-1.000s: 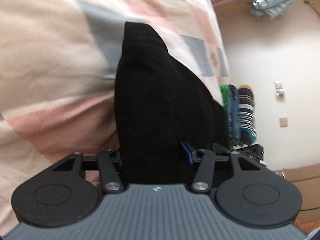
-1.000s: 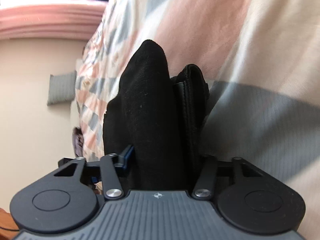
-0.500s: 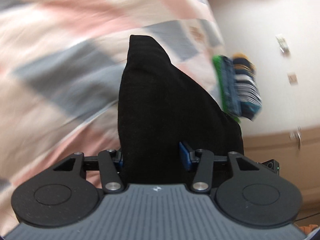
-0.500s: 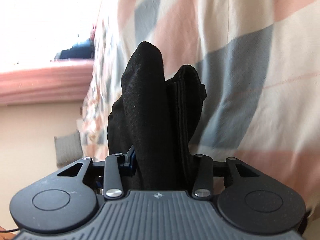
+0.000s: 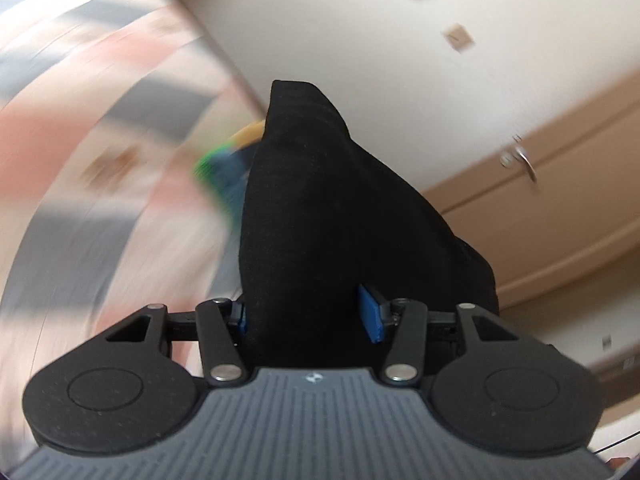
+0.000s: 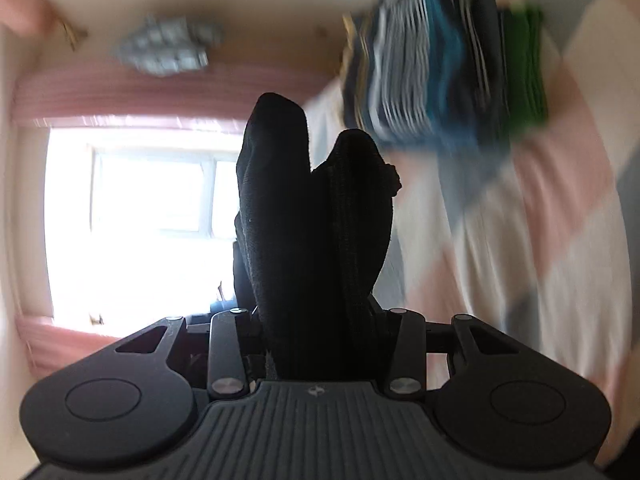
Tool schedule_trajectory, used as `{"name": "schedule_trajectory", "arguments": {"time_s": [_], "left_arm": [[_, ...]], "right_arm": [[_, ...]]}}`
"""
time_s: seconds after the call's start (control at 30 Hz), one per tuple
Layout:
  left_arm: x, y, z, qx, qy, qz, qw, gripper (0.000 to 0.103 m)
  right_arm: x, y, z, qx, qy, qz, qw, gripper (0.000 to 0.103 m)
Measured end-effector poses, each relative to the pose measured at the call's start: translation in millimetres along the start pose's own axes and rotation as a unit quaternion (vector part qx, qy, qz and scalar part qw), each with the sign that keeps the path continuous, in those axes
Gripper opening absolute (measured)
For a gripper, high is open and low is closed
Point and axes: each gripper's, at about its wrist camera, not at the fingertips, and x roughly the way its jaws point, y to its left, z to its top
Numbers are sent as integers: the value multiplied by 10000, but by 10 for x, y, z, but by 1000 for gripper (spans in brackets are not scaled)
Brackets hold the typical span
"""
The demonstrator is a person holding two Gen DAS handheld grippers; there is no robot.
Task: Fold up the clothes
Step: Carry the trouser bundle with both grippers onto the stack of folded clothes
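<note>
A bunched black garment [image 5: 320, 200] stands up between the blue pads [image 5: 370, 314] of my left gripper [image 5: 306, 312], which is shut on it. In the right wrist view the same black garment [image 6: 288, 200] rises in two folded humps from my right gripper [image 6: 320, 320], shut on it too; its pads are hidden by the cloth. Both grippers are lifted off the checked pink, grey and white bed cover [image 5: 80, 160], which is blurred. The rest of the garment is out of sight.
A stack of folded striped, blue and green clothes [image 6: 432, 72] lies on the bed cover [image 6: 540, 220], partly seen behind the garment as a blurred stack [image 5: 216, 168]. A wooden door with a handle [image 5: 520, 160] is at the right. A bright window [image 6: 152, 200] with pink curtains faces the right gripper.
Both grippers rose and swung off the bed with the black garment still held. The left view now faces wall and door, the right view the window and the folded stack.
</note>
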Motion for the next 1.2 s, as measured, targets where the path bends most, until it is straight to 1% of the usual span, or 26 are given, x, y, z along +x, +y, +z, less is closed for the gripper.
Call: {"name": "schedule_trajectory", "arguments": {"time_s": [0.1,0.17,0.23,0.33,0.4,0.57,0.73,0.8,0.9,0.97,1.0,1.07,1.1,1.17,1.2], "left_arm": [[409,-300,679,530,44,-168,9984,46],[703,-481,1127,844,45,-271,9961,47],[962,-632,1505,1107,47,-341,9933,48],[1302,-778,1926,1363,86,-397,9898,48],[1487,-800,2081,1442,155,-396,9886,48],[1937,-602,2265,1274,430,-369,9902,48],[2315,-223,2164,1036,711,-282,9917,48],[2439,-48,2118,942,856,-206,9917,48],[2684,165,2058,967,1036,-48,9899,47],[2737,227,2006,1071,972,-75,9895,51],[2745,238,1999,1101,945,-112,9894,52],[2752,244,2017,1154,975,-132,9884,54],[2745,231,2036,1216,1012,-104,9874,54],[2643,237,2091,1401,957,40,9855,52],[2554,205,2119,1501,827,149,9851,50]], "right_arm": [[-8,91,456,143,-666,266,9973,41],[32,143,701,229,-1069,449,9930,41],[116,156,919,355,-1414,635,9873,41],[255,101,1178,586,-1787,835,9786,41],[363,3,1279,747,-1927,894,9743,41],[708,-305,1545,1039,-2057,753,9702,41],[902,-590,1509,1303,-2070,406,9688,41],[1009,-706,1493,1308,-1999,182,9709,41],[1142,-888,1498,1233,-1956,-259,9726,41],[1201,-961,1530,1073,-1935,-671,9729,47],[1220,-974,1548,997,-1904,-784,9735,51],[1217,-937,1569,829,-1800,-920,9758,56],[1224,-901,1595,730,-1736,-1062,9764,59],[1214,-786,1665,441,-1627,-1439,9751,61],[1180,-703,1689,231,-1622,-1667,9723,62]]}}
